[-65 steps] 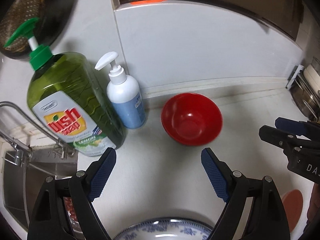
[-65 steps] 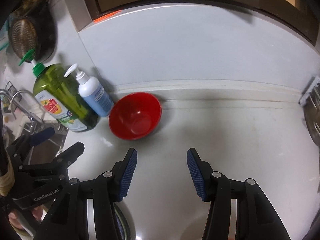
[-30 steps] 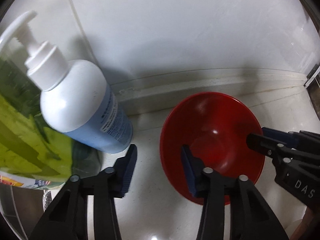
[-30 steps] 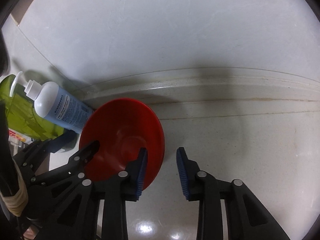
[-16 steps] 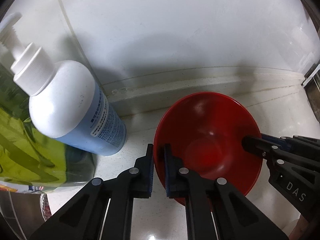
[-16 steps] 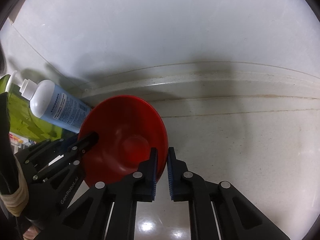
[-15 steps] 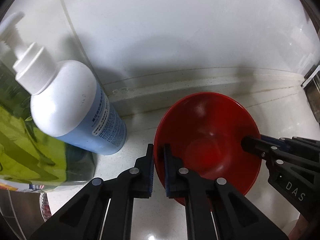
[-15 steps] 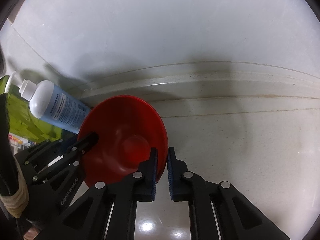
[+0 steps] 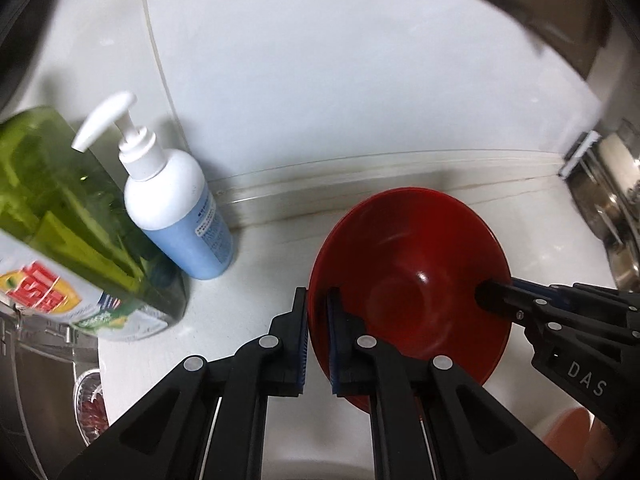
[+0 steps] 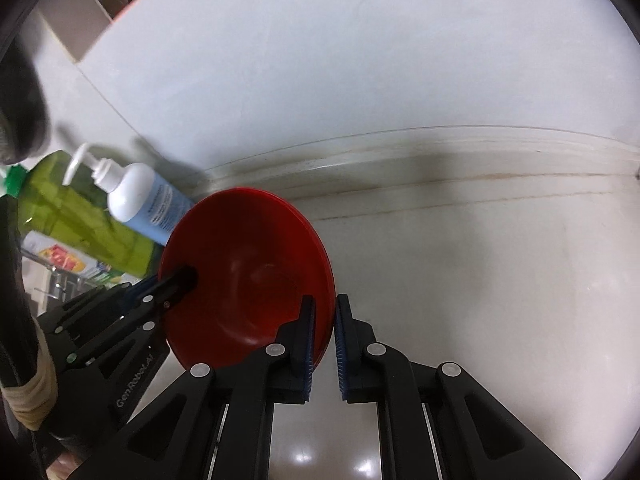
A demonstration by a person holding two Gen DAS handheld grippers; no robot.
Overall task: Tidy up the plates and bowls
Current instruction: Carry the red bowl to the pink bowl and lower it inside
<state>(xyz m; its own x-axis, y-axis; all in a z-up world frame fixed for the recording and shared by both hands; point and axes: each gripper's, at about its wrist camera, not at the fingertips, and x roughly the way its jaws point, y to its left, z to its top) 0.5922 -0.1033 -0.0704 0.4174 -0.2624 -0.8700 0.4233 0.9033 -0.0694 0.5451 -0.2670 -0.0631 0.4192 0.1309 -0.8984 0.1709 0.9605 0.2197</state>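
Note:
A red bowl (image 9: 412, 264) is held between both grippers, lifted and tilted above the white counter. My left gripper (image 9: 318, 336) is shut on the bowl's left rim. My right gripper (image 10: 325, 344) is shut on the bowl's right rim (image 10: 256, 272). In the left wrist view the right gripper's fingers (image 9: 504, 300) show on the far rim. In the right wrist view the left gripper's fingers (image 10: 176, 280) show on the opposite rim.
A white and blue pump bottle (image 9: 176, 208) and a green dish soap bottle (image 9: 68, 232) stand at the left by the wall. A sink edge (image 9: 48, 360) lies at lower left. Steel cookware (image 9: 616, 208) sits at the right. The white backsplash (image 10: 360, 80) is behind.
Both grippers, shut on the red bowl's rims, have lifted it and drawn back from the wall; the bottles now look farther away.

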